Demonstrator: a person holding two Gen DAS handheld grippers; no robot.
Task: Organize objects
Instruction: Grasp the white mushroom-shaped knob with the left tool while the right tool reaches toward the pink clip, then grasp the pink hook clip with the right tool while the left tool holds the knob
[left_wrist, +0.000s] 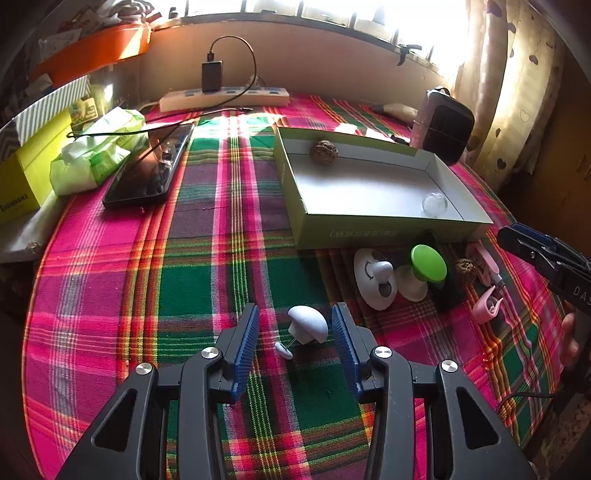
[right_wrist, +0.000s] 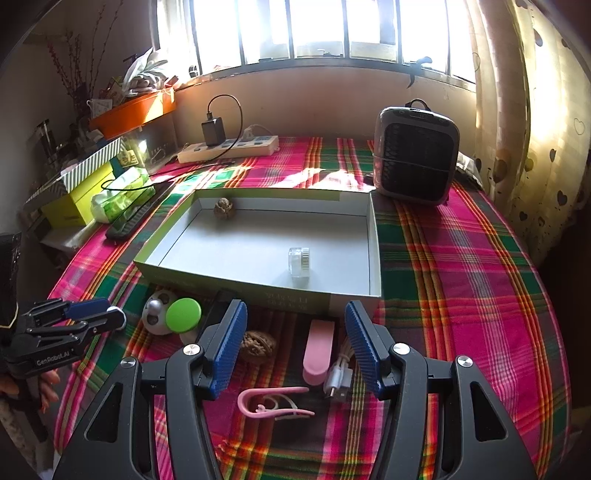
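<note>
My left gripper (left_wrist: 296, 313) stands open over the plaid cloth, its blue pads on either side of a white mushroom-shaped piece (left_wrist: 308, 325) without touching it. My right gripper (right_wrist: 296, 314) is open too, low over a walnut (right_wrist: 258, 347), a pink case (right_wrist: 318, 350), a white USB cable (right_wrist: 338, 380) and a pink clip (right_wrist: 273, 402). The green box (right_wrist: 280, 297) just beyond holds a second walnut (right_wrist: 224, 208) and a small clear jar (right_wrist: 299, 261). A green mushroom piece (left_wrist: 428, 264) and a white round piece (left_wrist: 373, 282) lie in front of the box (left_wrist: 369, 230).
A dark tablet (left_wrist: 149, 168), a tissue pack (left_wrist: 98, 153) and yellow boxes (left_wrist: 27, 177) lie at the left. A power strip (left_wrist: 225, 96) with a charger runs along the back wall. A small heater (right_wrist: 415, 158) stands at the back right, by the curtain.
</note>
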